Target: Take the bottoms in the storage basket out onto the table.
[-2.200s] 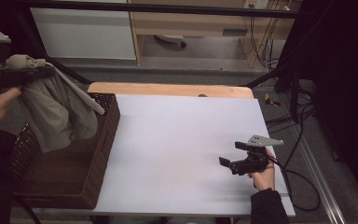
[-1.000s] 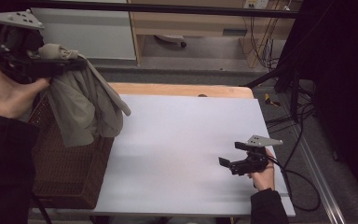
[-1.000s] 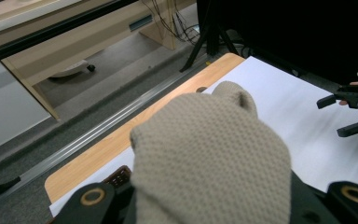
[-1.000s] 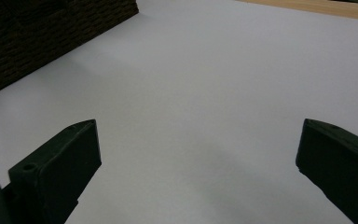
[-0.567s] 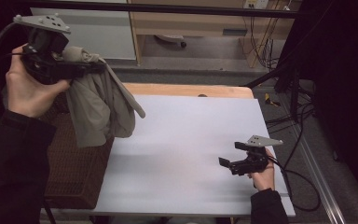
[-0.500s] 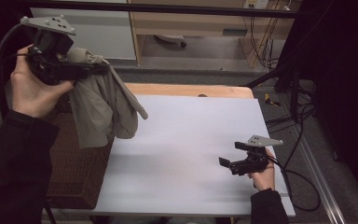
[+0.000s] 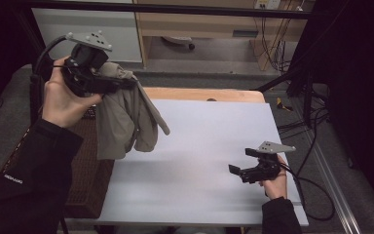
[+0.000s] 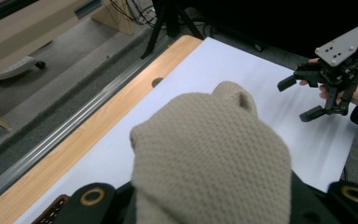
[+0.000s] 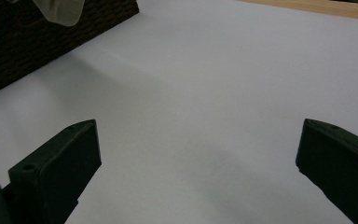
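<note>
Left tool (image 7: 126,84) grips beige knit garment (image 8: 209,158), seemingly above wicker basket (image 7: 85,185).

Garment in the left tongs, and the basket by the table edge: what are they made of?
Garment: looks like knitted fabric, wool or cotton-like, beige and matte; the left gripper view shows a fine looped stitch texture, and it hangs limp in folds. Fibre can't be told. Basket: looks like woven wicker or rattan, dark brown; a regular weave pattern shows on its wall. It may be a synthetic imitation.
</note>
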Demonstrator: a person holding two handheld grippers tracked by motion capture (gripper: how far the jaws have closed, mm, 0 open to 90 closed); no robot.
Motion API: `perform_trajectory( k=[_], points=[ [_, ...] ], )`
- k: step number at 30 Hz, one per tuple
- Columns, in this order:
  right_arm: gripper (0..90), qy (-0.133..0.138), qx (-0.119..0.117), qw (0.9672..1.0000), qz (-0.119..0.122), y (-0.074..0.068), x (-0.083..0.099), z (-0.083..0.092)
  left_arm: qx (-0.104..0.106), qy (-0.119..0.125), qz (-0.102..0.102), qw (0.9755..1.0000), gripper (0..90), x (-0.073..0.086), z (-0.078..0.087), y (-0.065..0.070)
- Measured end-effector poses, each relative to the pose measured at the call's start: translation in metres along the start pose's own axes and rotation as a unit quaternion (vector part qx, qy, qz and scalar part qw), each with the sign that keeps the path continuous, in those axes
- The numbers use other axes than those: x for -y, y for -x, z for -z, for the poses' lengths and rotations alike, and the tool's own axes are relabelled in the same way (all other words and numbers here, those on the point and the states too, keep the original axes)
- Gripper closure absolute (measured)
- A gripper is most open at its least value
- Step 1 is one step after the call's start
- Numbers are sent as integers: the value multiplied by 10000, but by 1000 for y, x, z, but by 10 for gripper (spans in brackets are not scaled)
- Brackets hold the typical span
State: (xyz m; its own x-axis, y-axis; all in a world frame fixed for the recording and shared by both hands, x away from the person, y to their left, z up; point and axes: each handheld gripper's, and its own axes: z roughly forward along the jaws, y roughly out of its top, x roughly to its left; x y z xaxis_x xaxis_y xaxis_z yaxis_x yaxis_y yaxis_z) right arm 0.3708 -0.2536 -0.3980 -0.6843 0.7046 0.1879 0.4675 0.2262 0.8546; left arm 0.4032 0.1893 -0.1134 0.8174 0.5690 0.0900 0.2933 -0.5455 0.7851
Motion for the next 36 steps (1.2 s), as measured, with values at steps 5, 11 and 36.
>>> perform_trajectory(
  k=[5,11,36],
  points=[
    [4,-2,-2,10000,-1,0,0,0,93,-83,-57,9999,800,2,-12,5],
    [4,-3,0,10000,-14,0,0,0,226,-172,-98,9995,800,4,-27,12],
    [4,0,0,10000,2,-1,0,0,552,-582,-179,9966,796,28,-99,39]
  ],
)
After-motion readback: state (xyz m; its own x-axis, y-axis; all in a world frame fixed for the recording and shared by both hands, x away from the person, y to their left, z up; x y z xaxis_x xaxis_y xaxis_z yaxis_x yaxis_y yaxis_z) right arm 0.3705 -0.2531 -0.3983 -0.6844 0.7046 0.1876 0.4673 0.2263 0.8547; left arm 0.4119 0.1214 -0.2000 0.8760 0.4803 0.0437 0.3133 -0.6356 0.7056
